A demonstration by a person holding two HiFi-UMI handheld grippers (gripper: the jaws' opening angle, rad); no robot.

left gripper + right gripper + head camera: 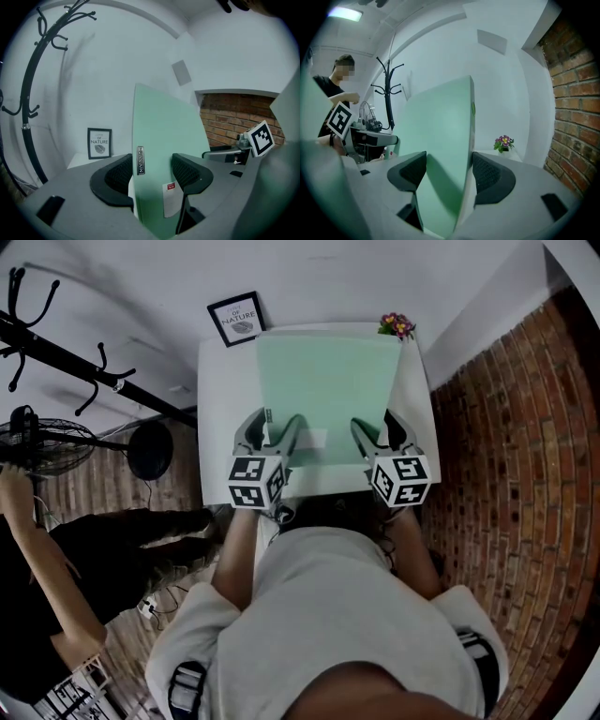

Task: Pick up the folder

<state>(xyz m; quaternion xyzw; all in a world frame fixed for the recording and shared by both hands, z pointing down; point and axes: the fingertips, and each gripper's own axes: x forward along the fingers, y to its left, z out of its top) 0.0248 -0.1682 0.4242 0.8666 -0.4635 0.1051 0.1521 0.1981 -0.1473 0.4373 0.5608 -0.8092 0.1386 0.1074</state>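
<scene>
A mint-green folder [328,395] is held over the white table [217,418] by its near edge, with a gripper at each corner. My left gripper [277,434] is shut on the near left part and my right gripper [377,434] on the near right part. In the left gripper view the folder [164,136] stands edge-on between the black pads of the left gripper [152,176], and a white label with a red mark shows near the jaws. The right gripper view has the folder [440,136] rising between the pads of the right gripper [449,174].
A framed "NATURE" print [236,319] and a small pot of flowers [397,326] stand at the table's far edge against the white wall. A brick wall [506,446] runs along the right. On the left are a black coat rack [84,371], a fan [37,442] and a person [37,559].
</scene>
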